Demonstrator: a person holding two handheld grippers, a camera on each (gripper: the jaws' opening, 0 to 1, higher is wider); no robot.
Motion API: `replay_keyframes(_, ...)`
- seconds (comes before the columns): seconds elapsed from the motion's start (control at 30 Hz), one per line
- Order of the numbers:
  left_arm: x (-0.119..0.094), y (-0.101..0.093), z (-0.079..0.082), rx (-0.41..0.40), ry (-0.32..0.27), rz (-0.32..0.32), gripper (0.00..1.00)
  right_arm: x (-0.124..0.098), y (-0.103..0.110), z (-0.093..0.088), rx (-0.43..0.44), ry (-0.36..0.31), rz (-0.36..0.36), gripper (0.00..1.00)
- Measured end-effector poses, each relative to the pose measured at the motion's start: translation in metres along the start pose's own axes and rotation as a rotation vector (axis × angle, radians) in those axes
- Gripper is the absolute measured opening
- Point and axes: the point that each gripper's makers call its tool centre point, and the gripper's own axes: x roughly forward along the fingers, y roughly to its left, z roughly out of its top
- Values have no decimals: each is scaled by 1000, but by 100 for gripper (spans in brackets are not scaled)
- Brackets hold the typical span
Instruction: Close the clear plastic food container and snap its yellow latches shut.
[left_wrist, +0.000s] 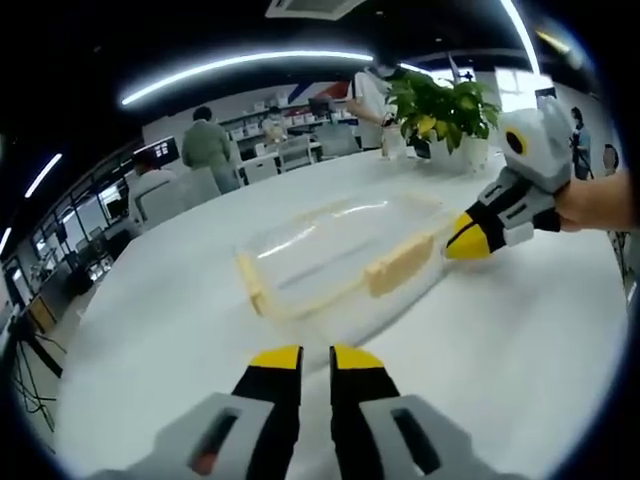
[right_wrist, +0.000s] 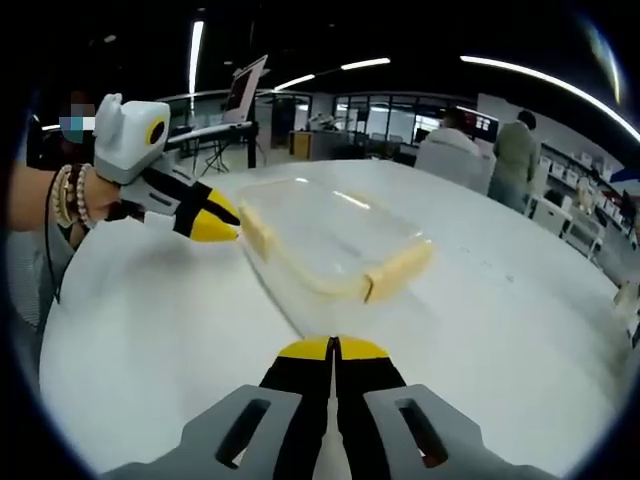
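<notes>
1. A clear plastic food container (left_wrist: 335, 255) lies on a round white surface (left_wrist: 520, 330) in an open office. Its lid appears to be on. Motion blur softens its edges, so I cannot tell whether the lid is fully seated.

2. Pale yellow latches sit along its rim. In the left gripper view, one long-side latch (left_wrist: 400, 265) faces the camera and another (left_wrist: 250, 285) sits at the left end. In the right gripper view, a latch (right_wrist: 400, 268) sits at the near right corner.

3. The left tool (left_wrist: 316, 358) rises from the bottom of its own view, just short of the container. Its yellow-tipped jaws are narrow, with a slim gap between them, and hold nothing.

4. The right tool (right_wrist: 333, 348) points at the container from the opposite side. Its jaws are pressed together and empty. In the left gripper view the same tool (left_wrist: 462, 240) comes in from the right, its tip close to the container's far end; I cannot tell whether it touches.

5. In the right gripper view, the left tool (right_wrist: 222, 225) comes in from the left with its tip near the container's corner, held by a hand wearing beaded bracelets (right_wrist: 68, 195).

6. Risks, as a judgement: the surface looks smooth, so a sideways push on a latch could slide the light container away unless the other tool braces it. Pressing a latch onto a crooked lid could leave it unsnapped or pop the opposite edge up.

7. People, desks and a potted plant (left_wrist: 440, 105) stand well behind.
</notes>
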Motion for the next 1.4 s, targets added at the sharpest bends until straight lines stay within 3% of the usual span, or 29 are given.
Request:
replay_keyframes(0.27,-3,-2,-2,-10,4,-9,3,-8,0,-1,0,11,-9,0)
replay_keyframes(0.43,-13,5,9,-20,-15,0,5,-29,-6,-2,14,10,-43,0)
replay_keyframes(0.57,-36,11,27,-2,-54,-1,9,-54,-11,3,24,-1,-82,0)
replay_keyframes(0.83,-85,21,49,26,-122,-8,15,-97,-2,25,22,-41,-150,3)
replay_keyframes(1.0,-116,12,54,17,-154,-95,22,-117,14,35,23,-55,-176,11)
replay_keyframes(1.1,-133,13,50,-3,-135,-106,33,-128,26,37,23,-65,-186,16)
replay_keyframes(1.2,-151,12,47,-45,-141,-126,58,-140,33,38,51,-75,-207,24)
replay_keyframes(1.27,-165,15,45,-62,-162,-106,73,-149,39,42,76,-97,-218,30)
replay_keyframes(1.33,-179,19,43,-44,-188,-86,81,-158,47,43,81,-106,-234,37)
replay_keyframes(1.4,-192,20,37,-33,-200,-85,83,-166,53,44,80,-109,-258,42)
